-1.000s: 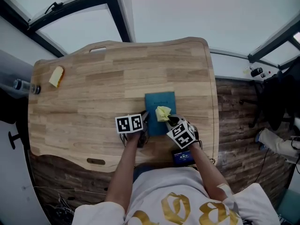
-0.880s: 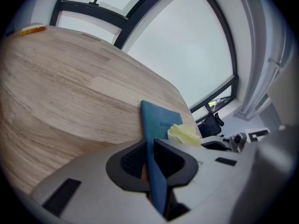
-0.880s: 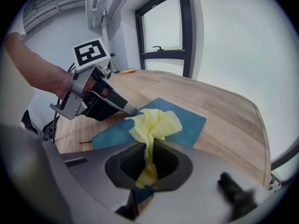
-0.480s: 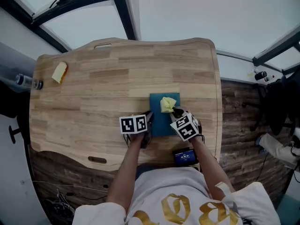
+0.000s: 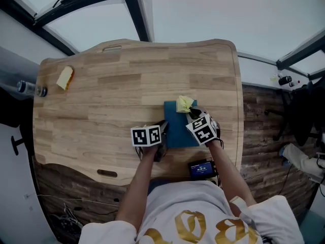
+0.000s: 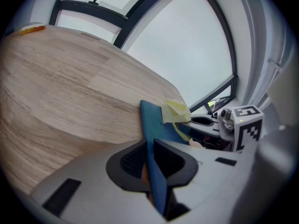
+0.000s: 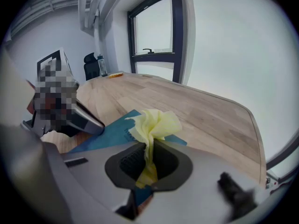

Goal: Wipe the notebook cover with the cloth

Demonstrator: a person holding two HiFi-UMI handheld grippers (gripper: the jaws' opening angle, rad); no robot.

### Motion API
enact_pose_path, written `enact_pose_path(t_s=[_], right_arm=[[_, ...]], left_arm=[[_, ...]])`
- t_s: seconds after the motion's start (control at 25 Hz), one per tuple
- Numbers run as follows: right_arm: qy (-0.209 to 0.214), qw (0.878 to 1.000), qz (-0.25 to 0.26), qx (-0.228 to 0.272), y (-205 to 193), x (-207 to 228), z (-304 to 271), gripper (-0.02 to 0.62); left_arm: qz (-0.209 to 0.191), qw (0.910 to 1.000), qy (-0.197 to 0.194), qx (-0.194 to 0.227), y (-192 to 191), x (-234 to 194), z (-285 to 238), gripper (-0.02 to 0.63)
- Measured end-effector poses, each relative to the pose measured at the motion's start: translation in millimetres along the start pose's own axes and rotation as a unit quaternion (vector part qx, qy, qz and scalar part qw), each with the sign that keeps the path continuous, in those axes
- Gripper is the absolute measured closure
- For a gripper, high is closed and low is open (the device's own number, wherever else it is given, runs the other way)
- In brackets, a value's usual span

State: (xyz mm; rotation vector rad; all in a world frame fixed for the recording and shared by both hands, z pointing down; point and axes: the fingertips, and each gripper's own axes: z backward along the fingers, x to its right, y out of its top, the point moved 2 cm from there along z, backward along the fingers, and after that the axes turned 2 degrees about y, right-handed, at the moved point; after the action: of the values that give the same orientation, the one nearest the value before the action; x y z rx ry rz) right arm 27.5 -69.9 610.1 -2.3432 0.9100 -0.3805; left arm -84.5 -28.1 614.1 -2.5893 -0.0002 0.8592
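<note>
A teal notebook (image 5: pixel 179 126) lies flat near the table's front right part. My left gripper (image 5: pixel 161 136) is shut on the notebook's near left edge (image 6: pixel 152 167), which runs between the jaws. My right gripper (image 5: pixel 192 115) is shut on a crumpled yellow cloth (image 5: pixel 184 104), and the cloth rests on the far right corner of the cover. In the right gripper view the cloth (image 7: pixel 154 125) bunches up out of the jaws over the notebook (image 7: pixel 110 132). The cloth (image 6: pixel 176 111) also shows at the notebook's far end in the left gripper view.
The wooden table (image 5: pixel 111 85) has a yellow sponge-like piece (image 5: pixel 64 78) and a bottle (image 5: pixel 30 89) at its far left. A small dark device with a lit screen (image 5: pixel 200 169) sits at the front edge by my right arm. Window frames rise behind the table.
My right gripper has slid the cloth across the cover, away from me and to the right. The left gripper has held still on the notebook's edge.
</note>
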Motion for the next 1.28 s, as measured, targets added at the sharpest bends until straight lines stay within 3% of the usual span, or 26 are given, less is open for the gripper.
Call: enact_pose_path(t_s=[0.4,1.28], right_arm=[[-0.006,1.000,-0.009,0.000,5.1,-0.8,-3.5,0.558],[0.057,0.998,0.030,-0.010,20.9,-50.5,-19.0,0.558]], left_arm=[[-0.001,1.0000,0.001,-0.001,0.6,0.1,0.0,0.549],[0.001,1.0000,0.000,-0.001,-0.5,0.0,-0.5,0.549]])
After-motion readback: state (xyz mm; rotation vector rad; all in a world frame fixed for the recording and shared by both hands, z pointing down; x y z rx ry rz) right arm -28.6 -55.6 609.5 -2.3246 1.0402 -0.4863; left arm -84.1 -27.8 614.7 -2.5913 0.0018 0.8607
